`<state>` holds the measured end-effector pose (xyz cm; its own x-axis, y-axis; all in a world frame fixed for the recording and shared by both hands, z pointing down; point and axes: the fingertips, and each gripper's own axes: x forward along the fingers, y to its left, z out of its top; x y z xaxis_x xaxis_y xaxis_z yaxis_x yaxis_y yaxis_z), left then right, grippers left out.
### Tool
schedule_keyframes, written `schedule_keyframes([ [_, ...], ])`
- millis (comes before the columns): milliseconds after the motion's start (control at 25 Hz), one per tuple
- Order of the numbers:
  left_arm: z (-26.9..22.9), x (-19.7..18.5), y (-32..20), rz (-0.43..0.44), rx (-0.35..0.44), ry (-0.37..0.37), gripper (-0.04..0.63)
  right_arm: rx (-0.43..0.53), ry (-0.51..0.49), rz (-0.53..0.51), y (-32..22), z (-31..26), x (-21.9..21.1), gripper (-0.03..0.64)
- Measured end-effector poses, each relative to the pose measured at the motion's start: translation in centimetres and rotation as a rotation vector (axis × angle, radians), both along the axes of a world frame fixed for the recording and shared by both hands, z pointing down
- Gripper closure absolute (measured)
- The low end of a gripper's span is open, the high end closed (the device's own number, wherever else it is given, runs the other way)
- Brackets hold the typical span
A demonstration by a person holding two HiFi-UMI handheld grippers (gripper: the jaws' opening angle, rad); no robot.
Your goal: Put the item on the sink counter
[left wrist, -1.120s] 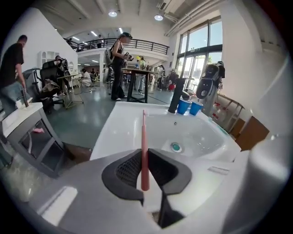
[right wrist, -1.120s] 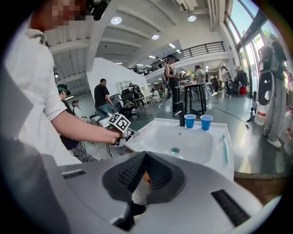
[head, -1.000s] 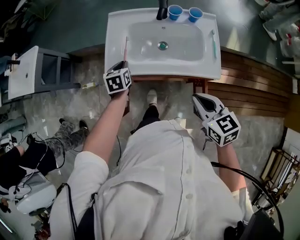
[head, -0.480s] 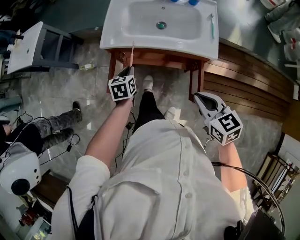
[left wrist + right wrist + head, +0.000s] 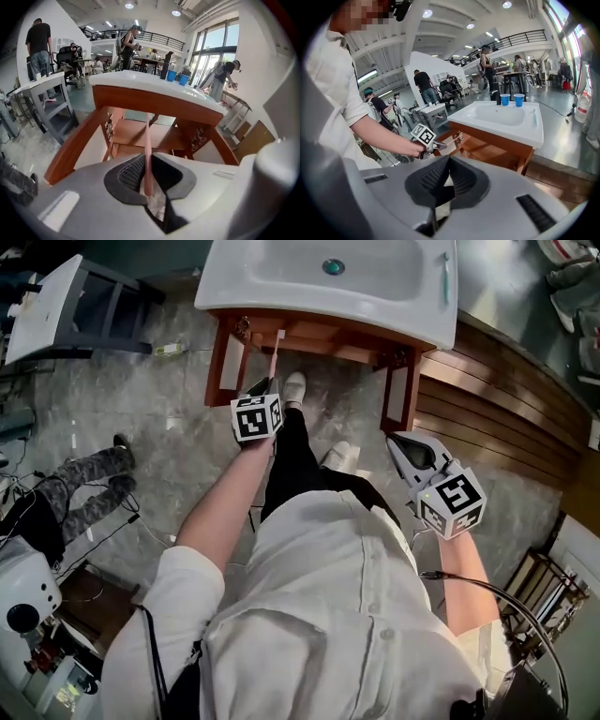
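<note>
My left gripper [image 5: 265, 387] is shut on the lower end of a thin pink toothbrush [image 5: 276, 352]. Its shaft points toward the wooden stand [image 5: 228, 357] under the white sink [image 5: 281, 298]. In the left gripper view the pink toothbrush [image 5: 147, 154] runs up from between the pads, in front of the stand's shelf, below the sink counter [image 5: 154, 84]. My right gripper [image 5: 403, 442] hangs to the right, away from the sink; its jaws [image 5: 446, 164] are shut with nothing in them. A green toothbrush [image 5: 446, 282] lies on the sink's right rim.
Two blue cups [image 5: 511, 99] stand at the back of the sink. A white side table [image 5: 42, 306] is at the left. A seated person's legs [image 5: 94, 484] and cables lie on the stone floor. Wooden slats [image 5: 506, 427] run along the right.
The sink has slid up and away in the head view. My left gripper with the pink toothbrush has drawn back from the sink's rim to in front of the stand. The right gripper has kept its pose.
</note>
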<state>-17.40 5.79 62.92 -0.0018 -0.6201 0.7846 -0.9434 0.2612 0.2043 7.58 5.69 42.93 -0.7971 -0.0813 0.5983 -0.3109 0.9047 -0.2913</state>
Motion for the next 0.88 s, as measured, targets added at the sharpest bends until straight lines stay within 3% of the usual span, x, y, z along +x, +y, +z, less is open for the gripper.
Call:
schedule_keyframes([
  [320, 6.8, -2.2, -4.3, -0.020, 0.012, 0.024, 0.546, -0.028, 0.037, -0.094, -0.2, 4.5, -3.7, 0.614],
  [880, 17.0, -5.6, -11.5, 0.000, 0.047, 0.055, 0.546, -0.051, 0.162, -0.380, -3.0, 18.2, -15.9, 0.614],
])
